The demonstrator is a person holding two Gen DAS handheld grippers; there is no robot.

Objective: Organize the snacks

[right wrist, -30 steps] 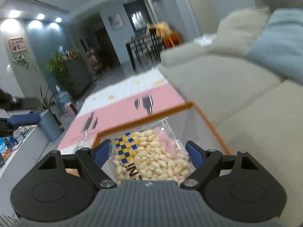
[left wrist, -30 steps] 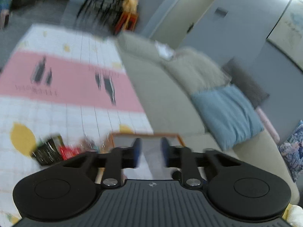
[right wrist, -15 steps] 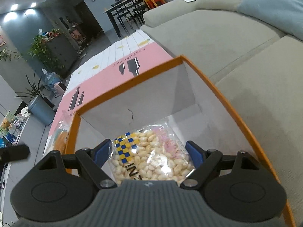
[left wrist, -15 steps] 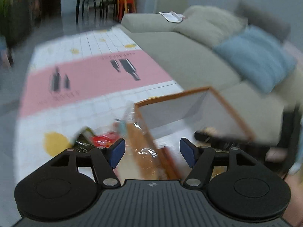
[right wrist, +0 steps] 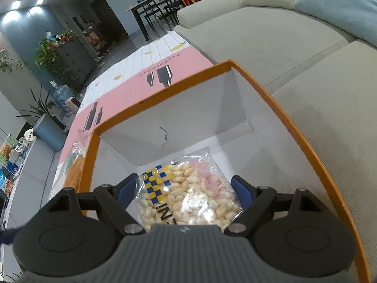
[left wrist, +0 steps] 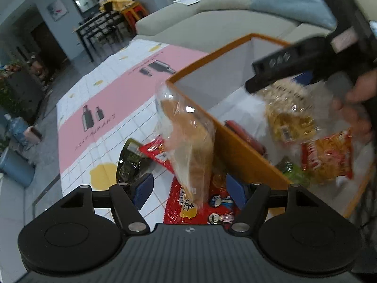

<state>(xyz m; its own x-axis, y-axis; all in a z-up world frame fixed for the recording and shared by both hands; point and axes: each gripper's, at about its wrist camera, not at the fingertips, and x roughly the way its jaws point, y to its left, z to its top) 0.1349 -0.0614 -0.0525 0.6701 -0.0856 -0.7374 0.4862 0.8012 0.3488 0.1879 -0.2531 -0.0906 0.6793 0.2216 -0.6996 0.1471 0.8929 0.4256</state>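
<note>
- Right wrist view: we see our right tool (right wrist: 184,189) over the orange-rimmed box (right wrist: 278,101), its jaws set wide around a clear bag of puffed snacks (right wrist: 188,195) lying between the pads; whether they press on it, we cannot tell.
- Bag print is cut off; "INI" is all we read.
- Left wrist view: our left tool (left wrist: 188,189) is opening, outside the box, with a clear bread bag (left wrist: 188,141) leaning on the box wall between the pads, over a red packet (left wrist: 219,202) with cartoon figures; its writing is illegible.
</note>
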